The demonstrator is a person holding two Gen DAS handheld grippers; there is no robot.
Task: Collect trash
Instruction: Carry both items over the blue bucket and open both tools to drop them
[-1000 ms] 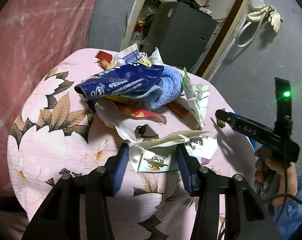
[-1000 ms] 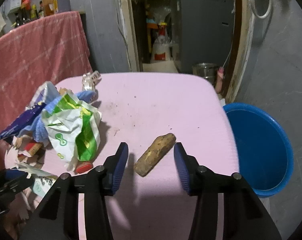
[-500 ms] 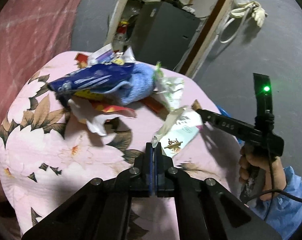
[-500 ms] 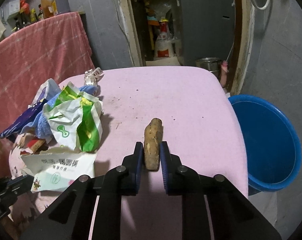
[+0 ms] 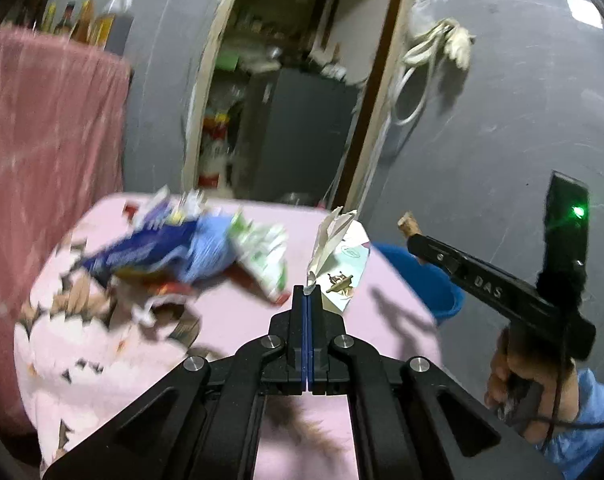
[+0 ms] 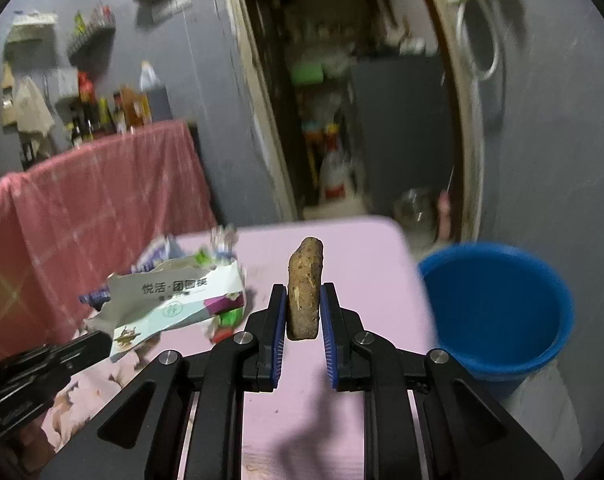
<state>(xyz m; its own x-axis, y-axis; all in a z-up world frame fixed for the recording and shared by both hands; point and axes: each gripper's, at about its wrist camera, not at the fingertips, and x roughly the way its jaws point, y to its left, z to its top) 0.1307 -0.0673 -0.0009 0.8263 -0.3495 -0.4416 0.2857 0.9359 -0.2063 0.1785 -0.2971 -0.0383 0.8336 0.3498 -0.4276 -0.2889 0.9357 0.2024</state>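
Left gripper point(image 5: 306, 294), bottom centre of its view, jaws closed on the corner of a torn carton point(image 5: 340, 264) held clear of the pink table point(image 5: 229, 320). Right gripper point(image 6: 304, 312), bottom centre of its view, jaws clamped on a brown root point(image 6: 304, 288) standing upright. Beyond, at left, blurred wrapper pile point(image 5: 197, 248); at right, blue bucket point(image 6: 498, 308) beside the table.

A torn white paper packet point(image 5: 344, 264) with teal print hangs crumpled above the pink table, pinched at one corner; a brown, rough root-like lump point(image 6: 305, 288) stands upright (clamped at its lower half); a blue bucket point(image 6: 498, 308) sits beside the table.
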